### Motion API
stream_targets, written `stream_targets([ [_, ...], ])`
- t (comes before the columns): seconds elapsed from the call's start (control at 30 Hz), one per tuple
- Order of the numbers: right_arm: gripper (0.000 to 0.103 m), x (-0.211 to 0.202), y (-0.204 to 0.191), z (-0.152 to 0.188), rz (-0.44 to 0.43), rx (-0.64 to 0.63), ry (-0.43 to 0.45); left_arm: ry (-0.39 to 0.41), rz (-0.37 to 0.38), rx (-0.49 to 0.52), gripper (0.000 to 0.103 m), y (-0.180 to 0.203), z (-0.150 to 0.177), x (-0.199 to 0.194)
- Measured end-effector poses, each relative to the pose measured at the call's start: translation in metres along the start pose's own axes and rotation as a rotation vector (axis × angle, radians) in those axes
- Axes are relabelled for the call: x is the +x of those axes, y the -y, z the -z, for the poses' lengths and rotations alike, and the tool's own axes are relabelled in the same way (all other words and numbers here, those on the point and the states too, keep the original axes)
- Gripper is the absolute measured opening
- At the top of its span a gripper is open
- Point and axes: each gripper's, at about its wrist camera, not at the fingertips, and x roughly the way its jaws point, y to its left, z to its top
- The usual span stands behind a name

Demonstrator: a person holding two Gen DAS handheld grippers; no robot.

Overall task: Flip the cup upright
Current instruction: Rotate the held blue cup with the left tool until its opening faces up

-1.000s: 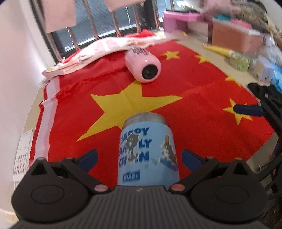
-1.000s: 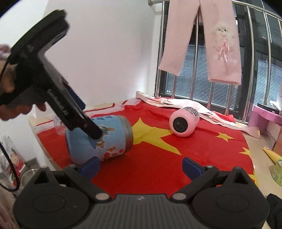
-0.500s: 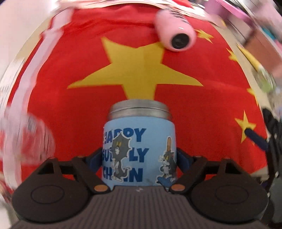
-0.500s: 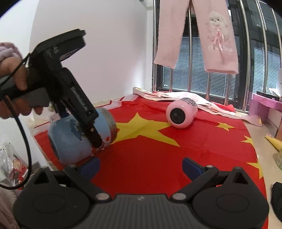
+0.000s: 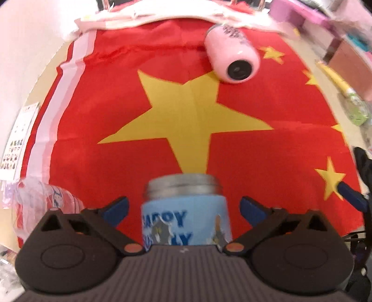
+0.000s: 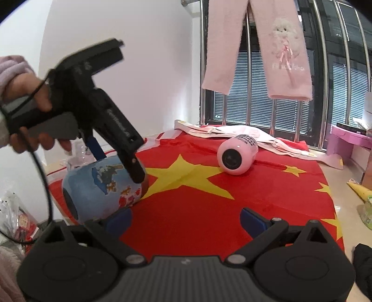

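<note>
A blue cartoon-printed cup (image 5: 186, 216) with a silver threaded rim lies on its side on the red flag cloth (image 5: 255, 162). It sits between the fingers of my left gripper (image 5: 183, 209), whose jaws stand open with a gap on each side. In the right wrist view the cup (image 6: 102, 185) lies at the left with the left gripper (image 6: 130, 167) straddling it from above. A pink cup (image 5: 232, 58) lies on its side further back, mouth toward me; it also shows in the right wrist view (image 6: 237, 153). My right gripper (image 6: 186, 218) is open and empty above the cloth.
A clear plastic bag (image 5: 41, 199) lies at the cloth's left edge. White and pink fabric (image 5: 162, 14) lies along the far edge by the window bars. Pink trousers (image 6: 258, 46) hang above. Boxes and clutter (image 5: 348, 46) stand to the right.
My left gripper was shut on the blue cup half a second ago and has now opened around it. The cup has tipped from raised back down onto the cloth. The right gripper barely moved.
</note>
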Motion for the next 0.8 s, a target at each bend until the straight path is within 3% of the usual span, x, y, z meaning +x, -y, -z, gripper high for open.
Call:
stream_targets([
  [0.1,0.1,-0.001,0.0,-0.002,0.01,-0.009,0.004,-0.069,-0.001,-0.011,0.103,-0.003,-0.009,0.015],
  [0.13,0.1,-0.001,0.001,-0.003,0.012,-0.009,0.003,-0.088,0.003,-0.017,0.099,-0.005,-0.009,0.02],
  [0.17,0.1,-0.001,0.001,-0.003,0.014,-0.01,0.002,-0.103,0.02,-0.025,0.087,-0.007,-0.008,0.024],
  [0.23,0.1,-0.001,0.001,-0.005,0.017,-0.009,-0.002,-0.088,0.044,-0.042,0.086,-0.009,-0.004,0.024],
  [0.37,0.1,-0.004,0.0,-0.01,0.019,-0.02,0.006,0.021,0.056,-0.006,0.085,-0.004,0.014,0.007],
  [0.6,0.1,-0.005,-0.001,-0.017,0.014,0.015,0.007,0.208,0.132,-0.035,0.085,-0.008,0.043,-0.028],
  [0.8,0.1,-0.005,-0.004,-0.027,0.019,0.062,0.044,0.356,0.141,-0.01,0.085,-0.005,0.069,-0.047],
])
